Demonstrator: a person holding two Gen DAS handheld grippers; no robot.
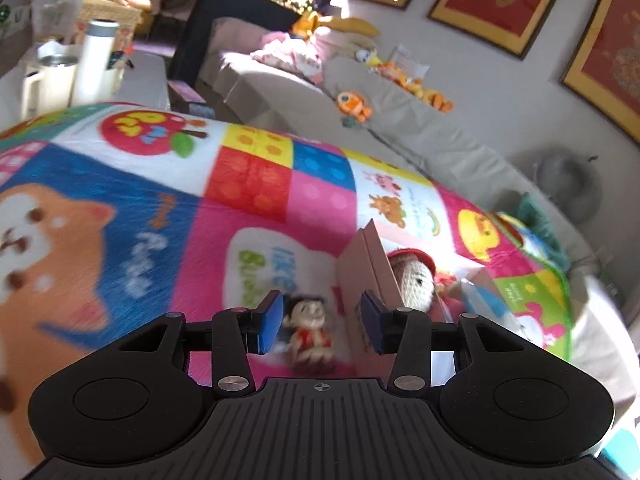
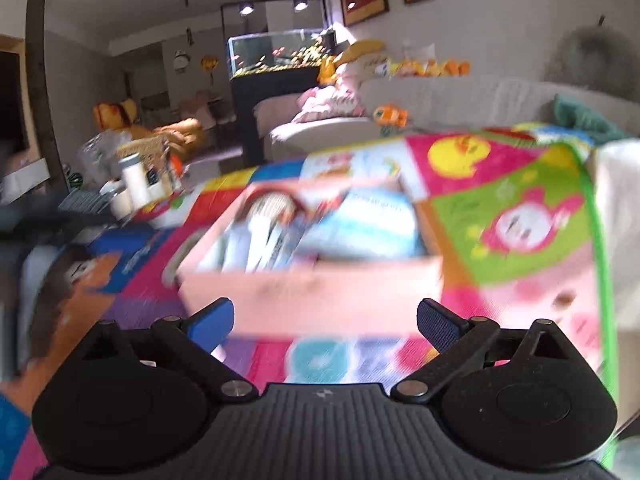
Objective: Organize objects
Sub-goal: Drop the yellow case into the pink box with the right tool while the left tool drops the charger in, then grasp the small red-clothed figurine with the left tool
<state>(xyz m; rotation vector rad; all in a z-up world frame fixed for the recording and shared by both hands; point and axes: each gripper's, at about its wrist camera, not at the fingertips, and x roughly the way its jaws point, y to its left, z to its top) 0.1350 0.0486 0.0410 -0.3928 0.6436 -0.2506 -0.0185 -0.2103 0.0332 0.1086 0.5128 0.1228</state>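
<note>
Left gripper (image 1: 318,330): jaws parted, nothing clamped; blue pads (image 1: 270,320) stand either side of a small doll figure (image 1: 310,334) lying on the patchwork play mat (image 1: 200,208). Cannot tell from the left wrist view whether the pads touch the doll; there looks to be a gap on both sides. Doll: dark hair, red-and-white top, face toward the camera, blurred. Judgement: soft or light plastic, little weight, not fragile; the round head would likely slip from the pads, so the torso across its narrow width is the better hold. Just right of the doll, the pink cardboard box (image 1: 362,280), its near wall close beside the right-hand pad; risk of the pad catching that wall on closing. Inside the box a knitted toy with a red hat (image 1: 414,276), compressible and easy to crowd. Right gripper (image 2: 325,320): jaws spread wide, empty, facing the long side of the same box (image 2: 312,292), which is apart from the pads. Contents blurred in the right wrist view; something pale blue and flat (image 2: 372,220) and some white items, not identifiable. Judgement: box thin-walled, will slide on the mat if nudged; the doll probably goes in beside the knitted toy.
</note>
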